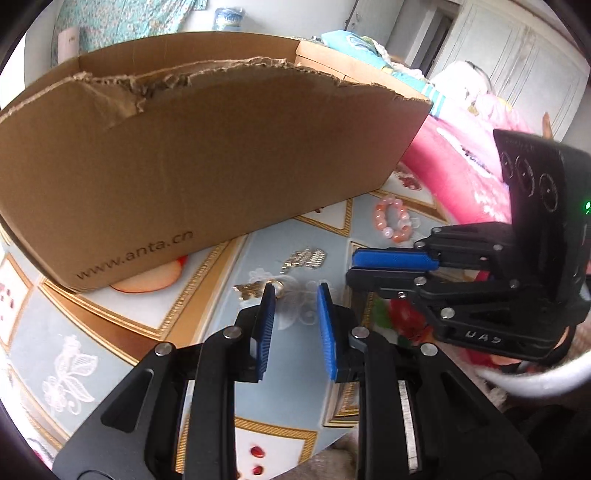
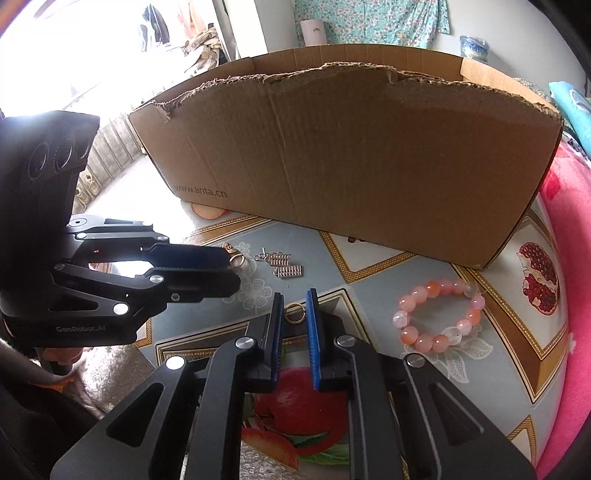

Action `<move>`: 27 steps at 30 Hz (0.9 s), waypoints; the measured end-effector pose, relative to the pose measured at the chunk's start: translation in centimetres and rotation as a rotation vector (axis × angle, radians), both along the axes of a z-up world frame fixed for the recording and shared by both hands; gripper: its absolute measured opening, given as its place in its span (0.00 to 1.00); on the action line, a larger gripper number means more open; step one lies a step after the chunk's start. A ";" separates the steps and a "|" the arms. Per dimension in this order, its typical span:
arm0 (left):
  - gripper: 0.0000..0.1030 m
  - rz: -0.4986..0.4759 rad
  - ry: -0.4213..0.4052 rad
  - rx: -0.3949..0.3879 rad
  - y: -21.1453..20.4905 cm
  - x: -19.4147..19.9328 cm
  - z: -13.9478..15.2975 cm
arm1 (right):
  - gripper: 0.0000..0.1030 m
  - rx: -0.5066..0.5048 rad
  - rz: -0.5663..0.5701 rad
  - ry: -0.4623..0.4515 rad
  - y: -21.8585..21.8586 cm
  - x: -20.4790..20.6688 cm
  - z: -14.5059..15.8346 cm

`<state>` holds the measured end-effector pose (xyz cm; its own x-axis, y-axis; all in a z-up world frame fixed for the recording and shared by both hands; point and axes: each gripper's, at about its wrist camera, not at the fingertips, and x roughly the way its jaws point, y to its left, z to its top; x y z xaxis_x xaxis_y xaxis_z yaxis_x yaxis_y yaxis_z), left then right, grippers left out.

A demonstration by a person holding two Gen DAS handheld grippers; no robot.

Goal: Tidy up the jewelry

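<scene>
Left hand-held gripper point(image 1: 295, 291) open, ring point(image 1: 277, 287) at its left pad. Silver clips point(image 2: 287, 266) loose on desk point(image 2: 369, 254) beside: light, slippery; pinch flat. Right hand-held gripper point(image 2: 294, 297) narrowly open around second ring point(image 2: 294, 313). Bracelet point(image 2: 439, 316) rightmost: stiff beads, likely strung on something flexible; grip across one side.

Patterned tablecloth point(image 2: 376, 258) with fruit prints; teal floral cloth point(image 2: 373, 22) hung on back wall; pale panelled doors point(image 1: 513, 55); pink blanket point(image 2: 572, 295); bright window light.

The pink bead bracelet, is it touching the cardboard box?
Apart. In the right wrist view, patterned tablecloth shows plainly between the pink bead bracelet and the cardboard box.
</scene>
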<state>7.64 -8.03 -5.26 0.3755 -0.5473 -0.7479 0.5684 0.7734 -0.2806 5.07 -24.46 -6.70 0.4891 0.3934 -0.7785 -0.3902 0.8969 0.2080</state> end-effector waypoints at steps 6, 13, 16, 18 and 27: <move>0.21 -0.034 0.108 -0.151 0.3 0.5 -0.6 | 0.12 0.003 0.000 0.001 -0.1 0.0 0.0; 0.20 -0.026 -0.007 -0.060 0.4 0.2 0.6 | 0.12 0.003 -0.001 0.002 -0.1 0.0 0.0; 0.20 -0.040 -0.016 -0.037 0.3 0.5 0.7 | 0.12 0.005 -0.002 0.001 -0.1 0.1 -0.1; 0.21 -0.051 -0.025 -0.032 0.2 0.8 0.9 | 0.12 0.005 -0.004 0.001 -0.1 0.0 -0.1; 0.21 -0.097 -0.023 0.009 -0.2 2.0 0.3 | 0.12 0.004 -0.003 0.000 -0.1 0.0 -0.1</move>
